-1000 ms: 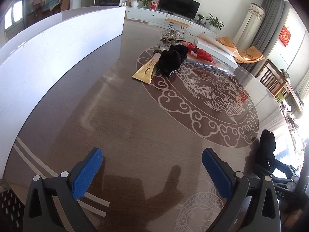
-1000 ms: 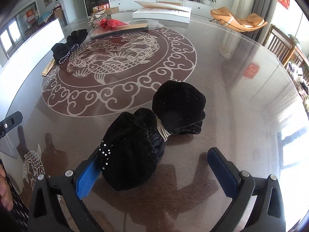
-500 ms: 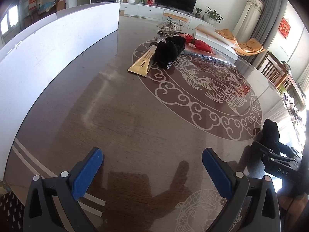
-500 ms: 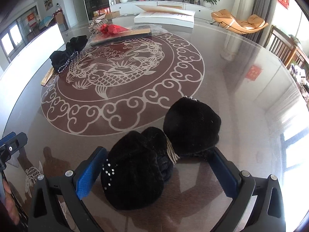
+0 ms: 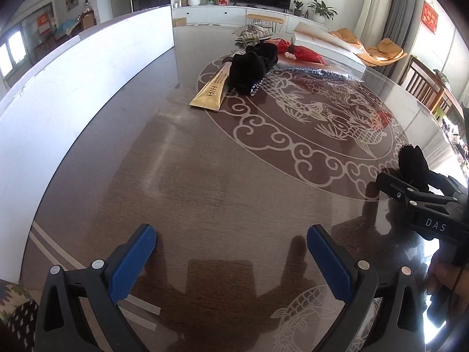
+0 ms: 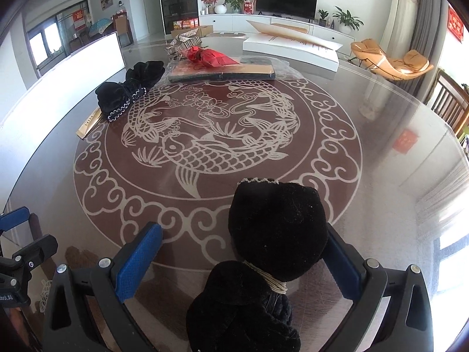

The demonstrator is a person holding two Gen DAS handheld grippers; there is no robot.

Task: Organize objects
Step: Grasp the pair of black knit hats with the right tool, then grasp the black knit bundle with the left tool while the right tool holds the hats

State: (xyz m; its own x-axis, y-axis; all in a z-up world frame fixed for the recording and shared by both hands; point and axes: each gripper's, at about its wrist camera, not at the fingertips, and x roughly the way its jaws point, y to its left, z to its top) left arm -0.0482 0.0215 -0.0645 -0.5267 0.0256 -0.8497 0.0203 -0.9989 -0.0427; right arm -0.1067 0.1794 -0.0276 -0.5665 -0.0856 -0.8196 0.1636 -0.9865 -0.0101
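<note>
Right gripper (image 6: 243, 261), bottom of right wrist view: blue pads spread wide, black velvet pouch (image 6: 275, 231) sitting between them. Right pad is mostly hidden behind the pouch, so contact on that side cannot be told; the left pad (image 6: 137, 261) stands apart from it. The pouch is tied at the neck with pale cord, its round body toward frame centre, the gathered mouth toward the bottom edge and cut off there. Long axis runs roughly along the fingers, tilted a bit left at the bottom. Contents not visible.

Left gripper (image 5: 231, 264), bottom of left wrist view: pads spread, only the glass-topped table (image 5: 190, 176) between them. At the right edge of that view the right gripper shows partly, with the pouch's black top poking up above it.

Farther, upper left in the right wrist view: second black pouch (image 6: 129, 88), silver-beaded trim, lying partly on a gold tube (image 6: 88, 124), the tube mostly hidden. Behind, upper centre: clear plastic bag (image 6: 228, 72) holding a flat dark box, red tasselled item (image 6: 211, 55) on top. White box (image 6: 290, 50) at the far edge, lid raised.
</note>
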